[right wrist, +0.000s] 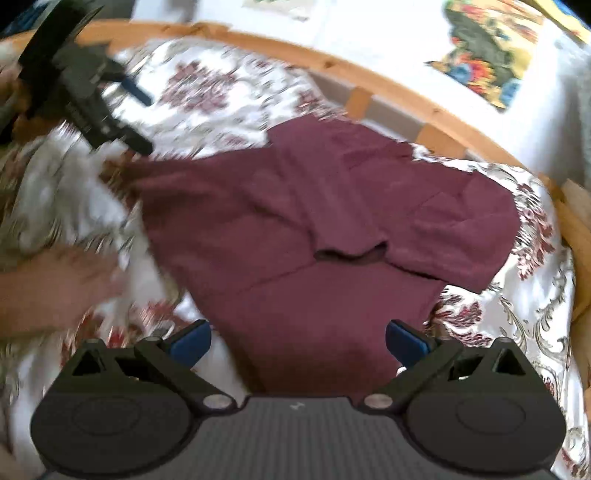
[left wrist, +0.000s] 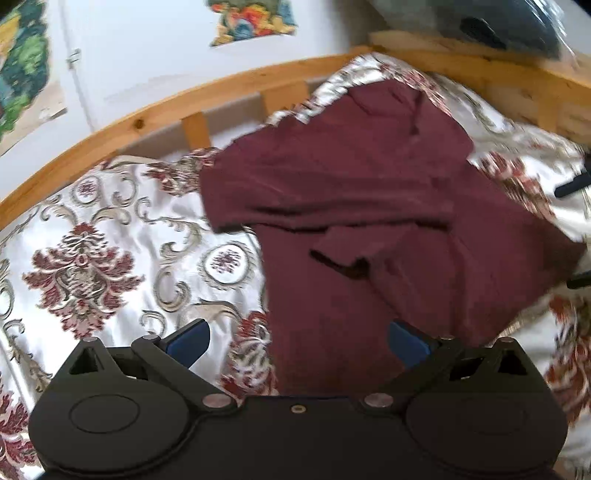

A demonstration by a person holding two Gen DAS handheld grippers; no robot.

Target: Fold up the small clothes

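A maroon T-shirt (left wrist: pixel 369 206) lies on the patterned bedspread (left wrist: pixel 92 240), with its sleeves folded in over the body. It also shows in the right wrist view (right wrist: pixel 332 206). My left gripper (left wrist: pixel 299 339) is open and empty, held above the shirt's near left edge. My right gripper (right wrist: pixel 298 339) is open and empty, above the shirt's near end. The left gripper also shows in the right wrist view (right wrist: pixel 136 118) at the upper left, open, beside the shirt's left corner. Both views are blurred.
A wooden bed rail (left wrist: pixel 155 114) curves round the far side of the bedspread, with a white wall and colourful pictures (right wrist: pixel 484 48) behind. A forearm (right wrist: pixel 48 284) crosses the left of the right wrist view. A dark bag (left wrist: pixel 498 26) sits at the back right.
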